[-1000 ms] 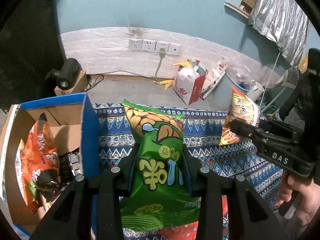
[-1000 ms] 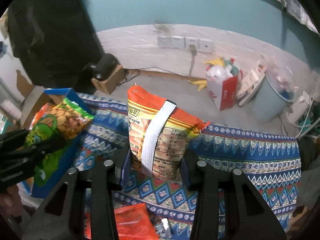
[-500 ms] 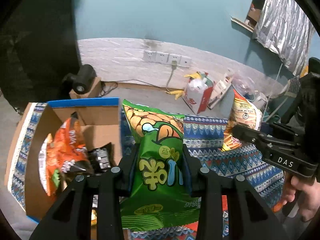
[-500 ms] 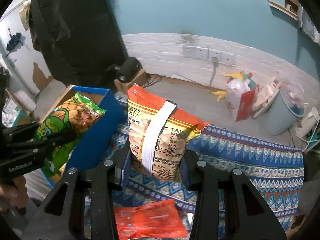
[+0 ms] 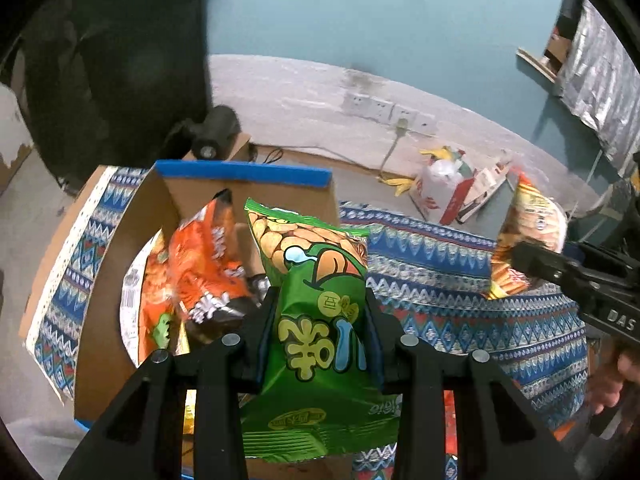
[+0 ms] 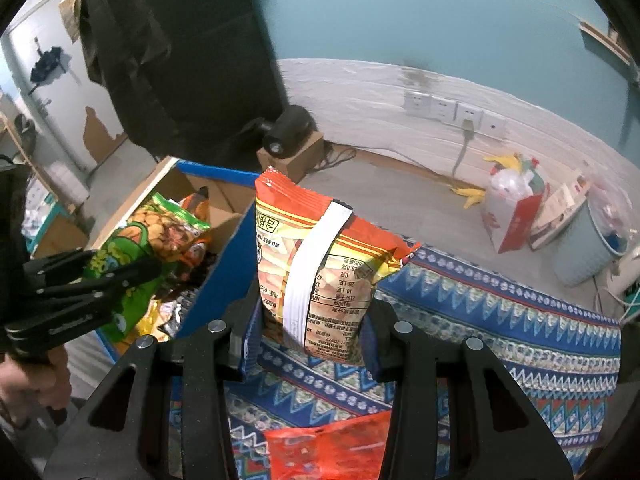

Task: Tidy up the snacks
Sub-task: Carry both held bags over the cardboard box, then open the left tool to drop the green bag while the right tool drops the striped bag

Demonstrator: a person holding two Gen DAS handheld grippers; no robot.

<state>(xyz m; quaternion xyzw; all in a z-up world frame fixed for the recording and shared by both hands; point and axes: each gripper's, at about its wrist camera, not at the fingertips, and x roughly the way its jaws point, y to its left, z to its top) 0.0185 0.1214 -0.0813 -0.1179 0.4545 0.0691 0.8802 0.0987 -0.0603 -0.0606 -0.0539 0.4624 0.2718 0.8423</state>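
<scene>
My left gripper [image 5: 320, 336] is shut on a green snack bag [image 5: 316, 312] and holds it above the open cardboard box [image 5: 248, 196] with blue edges. The box holds an orange snack bag [image 5: 204, 260] and other packets. In the right wrist view the left gripper [image 6: 116, 280] with the green bag [image 6: 152, 236] is over the box [image 6: 216, 280]. My right gripper [image 6: 312, 340] is shut on an orange and yellow snack bag [image 6: 316, 264], held above the patterned cloth, right of the box. That bag also shows in the left wrist view [image 5: 524, 232].
A blue patterned cloth [image 6: 500, 332] covers the table. A red snack packet [image 6: 328, 452] lies on it below my right gripper. Beyond the table are a red and white bag [image 6: 512, 208], a light blue bin [image 6: 588, 248] and a black camera on a small box [image 6: 288, 136].
My left gripper has carried the green bag leftwards, from over the cloth to above the box. My right gripper has followed to the left with its bag, nearer the box.
</scene>
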